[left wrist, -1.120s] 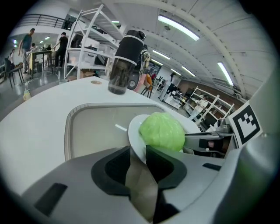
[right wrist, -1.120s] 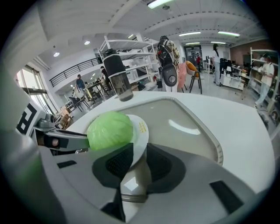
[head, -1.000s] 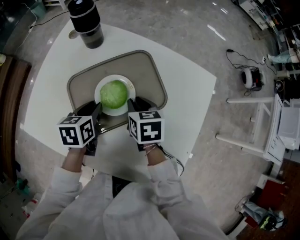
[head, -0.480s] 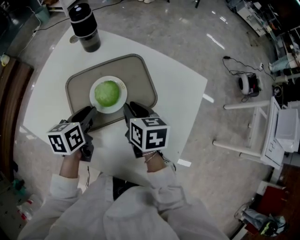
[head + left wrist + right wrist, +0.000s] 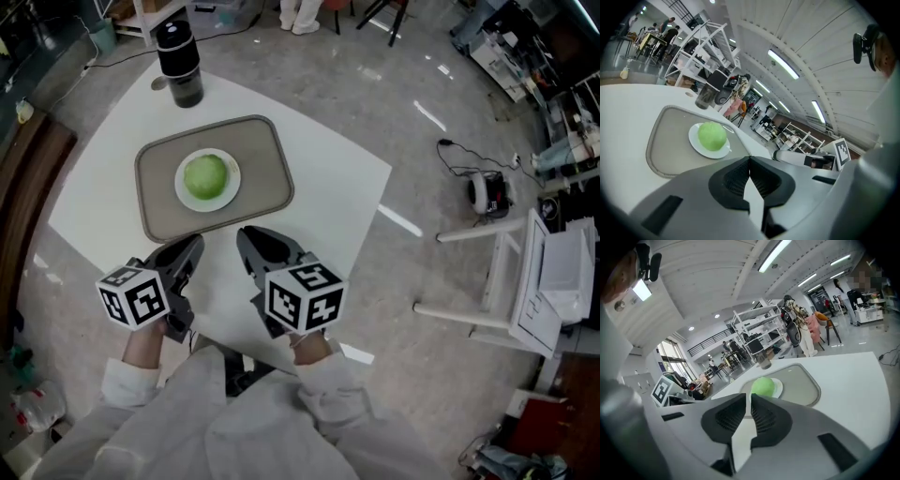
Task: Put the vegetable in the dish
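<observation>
One vegetable (image 5: 206, 174) on dish (image 5: 230, 191) | tray (image 5: 263, 155) beneath | bottle (image 5: 179, 62) beyond tray

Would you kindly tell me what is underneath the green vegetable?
A round white dish lies under the green vegetable, with its rim showing all round. The dish rests on the grey tray. The dish's middle is covered by the vegetable, so it cannot be seen.

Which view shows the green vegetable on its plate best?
Head view: the vegetable sits whole on the plate, seen from above. Left gripper view shows it side-on, clear; right gripper view, partly behind the jaws.
</observation>
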A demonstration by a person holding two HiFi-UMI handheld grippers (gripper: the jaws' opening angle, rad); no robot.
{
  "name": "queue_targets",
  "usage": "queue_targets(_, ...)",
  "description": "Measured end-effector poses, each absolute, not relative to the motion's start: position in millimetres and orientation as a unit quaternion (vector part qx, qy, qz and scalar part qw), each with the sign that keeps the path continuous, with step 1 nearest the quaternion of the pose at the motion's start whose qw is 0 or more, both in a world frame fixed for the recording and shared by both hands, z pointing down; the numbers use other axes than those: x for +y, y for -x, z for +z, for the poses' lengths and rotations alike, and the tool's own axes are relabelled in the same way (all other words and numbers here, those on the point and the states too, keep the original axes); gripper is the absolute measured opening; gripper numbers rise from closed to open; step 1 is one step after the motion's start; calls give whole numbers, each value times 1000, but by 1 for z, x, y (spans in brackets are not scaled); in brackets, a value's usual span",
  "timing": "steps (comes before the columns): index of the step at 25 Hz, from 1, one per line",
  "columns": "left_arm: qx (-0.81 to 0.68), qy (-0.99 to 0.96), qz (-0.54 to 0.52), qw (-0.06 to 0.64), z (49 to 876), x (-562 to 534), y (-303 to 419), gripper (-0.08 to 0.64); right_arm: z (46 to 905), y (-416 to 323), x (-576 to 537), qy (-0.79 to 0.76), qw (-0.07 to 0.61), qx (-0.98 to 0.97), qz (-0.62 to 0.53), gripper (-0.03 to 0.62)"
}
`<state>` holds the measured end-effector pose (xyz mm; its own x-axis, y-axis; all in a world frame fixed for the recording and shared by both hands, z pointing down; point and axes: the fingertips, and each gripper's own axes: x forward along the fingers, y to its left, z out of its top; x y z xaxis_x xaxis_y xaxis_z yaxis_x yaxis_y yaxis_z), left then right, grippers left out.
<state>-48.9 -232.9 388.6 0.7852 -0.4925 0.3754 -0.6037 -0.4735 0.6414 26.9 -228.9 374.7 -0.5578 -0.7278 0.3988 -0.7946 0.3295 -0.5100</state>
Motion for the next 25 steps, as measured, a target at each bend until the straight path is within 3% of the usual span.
queue_targets(12, -315, -862, 40, 394, 373, -123, 4, 9, 356, -37, -147, -420, 46, -859, 287, 15)
queue_targets(25, -361, -845, 55, 390, 374, -84, 22, 9, 363, -38, -104, -401, 59, -869, 284, 14)
